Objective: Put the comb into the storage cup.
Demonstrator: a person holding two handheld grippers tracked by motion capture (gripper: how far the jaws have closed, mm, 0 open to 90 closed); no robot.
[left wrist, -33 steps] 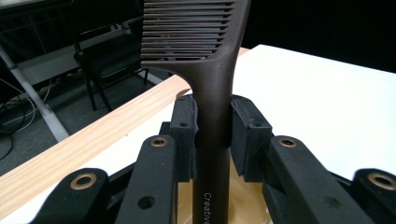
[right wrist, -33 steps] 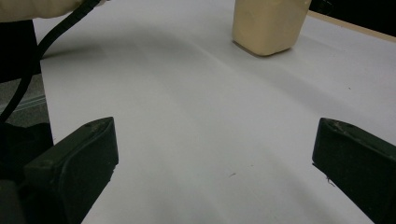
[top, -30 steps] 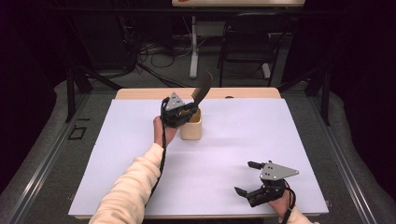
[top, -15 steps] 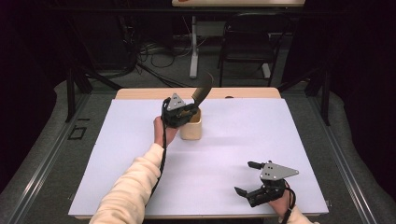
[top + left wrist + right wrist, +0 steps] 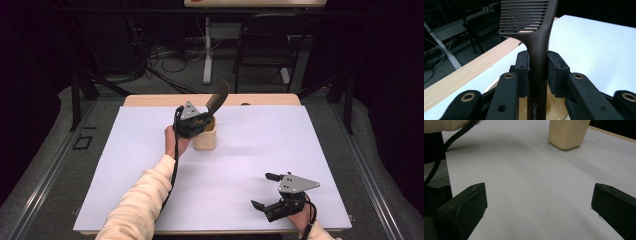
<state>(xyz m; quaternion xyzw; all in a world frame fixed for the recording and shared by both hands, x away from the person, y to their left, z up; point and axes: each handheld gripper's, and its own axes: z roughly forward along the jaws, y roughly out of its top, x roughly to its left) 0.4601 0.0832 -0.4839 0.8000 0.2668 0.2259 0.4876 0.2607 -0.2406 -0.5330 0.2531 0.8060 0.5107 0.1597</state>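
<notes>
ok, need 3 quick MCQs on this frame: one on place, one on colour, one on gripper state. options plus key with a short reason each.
1. Where is the cup?
A. on the white sheet, beside the left gripper
B. on the floor
C. between the right gripper's jaws

2. What colour is the comb?
A. red
B. dark brown
C. white

3. How does the right gripper stand?
A. shut on the comb
B. shut on the cup
C. open, nothing between its jaws

Key: 1 A, the high view shows the cup on the white sheet next to the left gripper. 2 B, the left gripper view shows dark brown teeth and handle. 3 C, the right gripper view shows its jaws wide apart over bare sheet.
</notes>
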